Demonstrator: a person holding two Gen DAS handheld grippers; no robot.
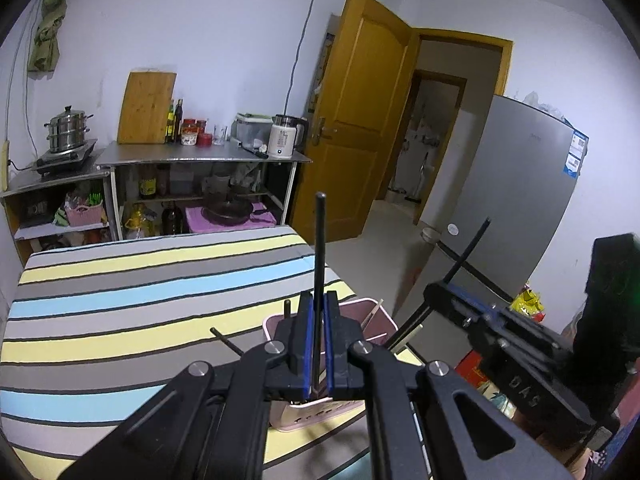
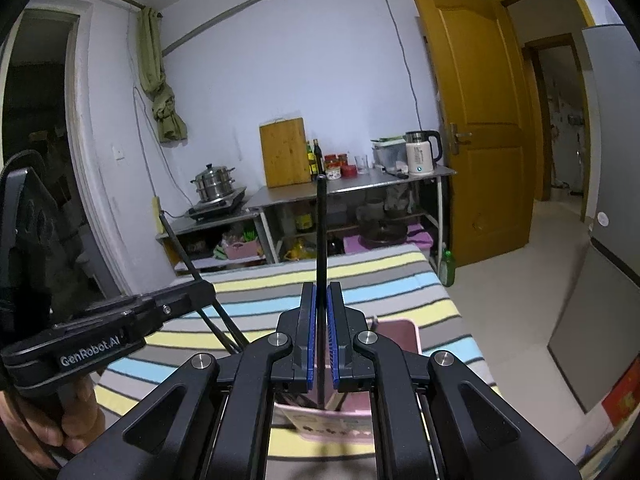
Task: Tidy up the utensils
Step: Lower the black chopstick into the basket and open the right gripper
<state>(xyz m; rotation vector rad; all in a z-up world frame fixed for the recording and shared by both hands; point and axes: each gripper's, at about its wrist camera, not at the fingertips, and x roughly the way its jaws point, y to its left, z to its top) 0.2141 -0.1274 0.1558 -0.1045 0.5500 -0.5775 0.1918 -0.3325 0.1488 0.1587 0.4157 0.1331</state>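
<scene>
Holding one black chopstick point(image 1: 319, 264) in my left gripper point(image 1: 319, 344), jaws clamped on its lower shaft. In the left wrist view, the stick's long axis is running nearly straight up out of the pads, tip well above the pink holder point(image 1: 372, 312). Holder is sitting directly below and just behind my jaws, on the striped cloth point(image 1: 120, 308), w/ a few other sticks already poking out of it. My right gripper point(image 1: 440, 290) is showing to the right of the holder, also pinching a black stick point(image 1: 468, 252), that one leaning up and to the right.

In the right wrist view, my right gripper point(image 2: 320, 336) is squeezing its own chopstick point(image 2: 321, 232) the same way: jaws together on it, stick upright. Pink holder point(image 2: 400, 332) is lying right under the jaws and slightly right. Left gripper point(image 2: 192, 292) is sitting left of the holder, stick point(image 2: 180, 248) slanting up-left, a hand point(image 2: 52, 420) gripping its handle.

Judging both hands abt equally near the holder; each stick's lower end needs dropping down into the opening, so tilt vs. the rim is what matters.
</scene>
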